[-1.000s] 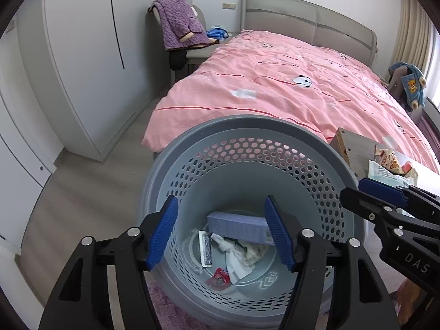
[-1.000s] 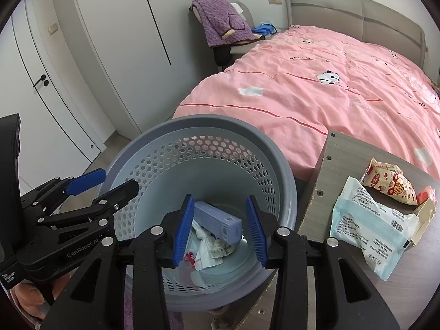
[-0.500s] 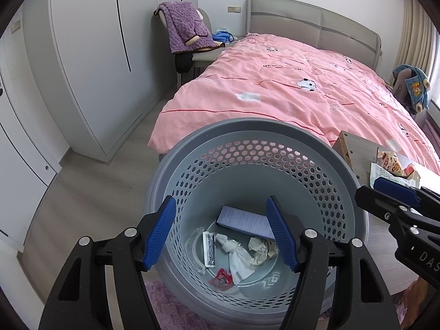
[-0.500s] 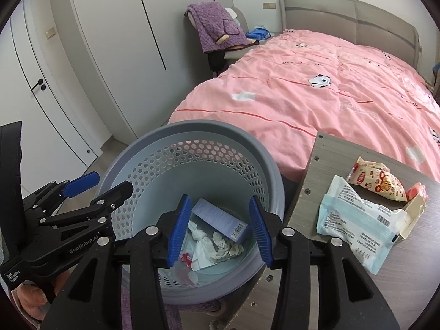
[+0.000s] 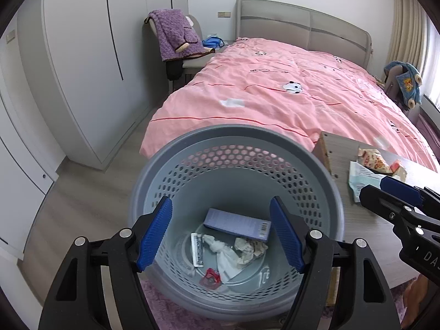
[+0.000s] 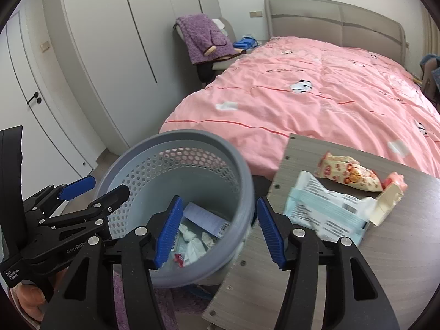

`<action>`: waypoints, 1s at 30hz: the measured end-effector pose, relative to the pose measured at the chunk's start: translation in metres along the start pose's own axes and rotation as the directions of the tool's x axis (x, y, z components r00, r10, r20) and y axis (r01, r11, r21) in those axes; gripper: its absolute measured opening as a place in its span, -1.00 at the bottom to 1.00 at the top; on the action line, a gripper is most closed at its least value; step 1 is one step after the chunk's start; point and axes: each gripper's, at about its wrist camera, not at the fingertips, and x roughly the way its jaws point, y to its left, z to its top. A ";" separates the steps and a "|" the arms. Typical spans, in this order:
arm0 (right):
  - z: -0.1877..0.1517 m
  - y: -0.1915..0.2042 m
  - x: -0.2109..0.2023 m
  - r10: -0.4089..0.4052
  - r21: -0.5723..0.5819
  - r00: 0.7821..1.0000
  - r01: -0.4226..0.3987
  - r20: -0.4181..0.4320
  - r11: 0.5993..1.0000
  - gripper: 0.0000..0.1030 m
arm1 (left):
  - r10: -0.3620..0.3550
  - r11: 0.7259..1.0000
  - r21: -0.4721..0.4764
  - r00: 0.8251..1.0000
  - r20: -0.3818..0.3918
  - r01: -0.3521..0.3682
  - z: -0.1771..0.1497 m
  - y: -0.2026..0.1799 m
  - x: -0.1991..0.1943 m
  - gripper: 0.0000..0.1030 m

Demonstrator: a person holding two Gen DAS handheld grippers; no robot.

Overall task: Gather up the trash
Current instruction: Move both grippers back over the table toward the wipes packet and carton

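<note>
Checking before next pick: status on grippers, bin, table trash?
Left gripper and right gripper opening, both empty. Blue box in bin. Snack bag and wipes pack on table, unobstructed.

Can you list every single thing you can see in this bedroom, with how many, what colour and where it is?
Perforated plastic basket: one, grey-blue, on the floor beside the table.
Flat cardboard box: one, lavender, inside the basket.
Crumpled tissues: a few, white, on the basket bottom.
Small wrapper: one, red, on the basket bottom.
Wooden table: one, grey-brown, right of the basket.
Wet-wipe pack: one, pale blue and white, on the table.
Snack bag: one, cream and red, on the table.
Quilt with pandas: one, pink, covering the bed.
Fuzzy blanket: one, purple, over the chair.
Wardrobe doors: several, white, at left.
Left gripper: one, black with blue pads, opening, empty, over the basket.
Right gripper: one, same colours, opening, empty, over the basket rim.
</note>
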 end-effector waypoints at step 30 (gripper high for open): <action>-0.031 -0.091 -0.059 -0.120 0.145 0.991 0.111 0.060 0.983 0.15 | -0.136 0.982 0.133 0.991 0.003 0.134 -0.008 -0.115 -0.020 0.37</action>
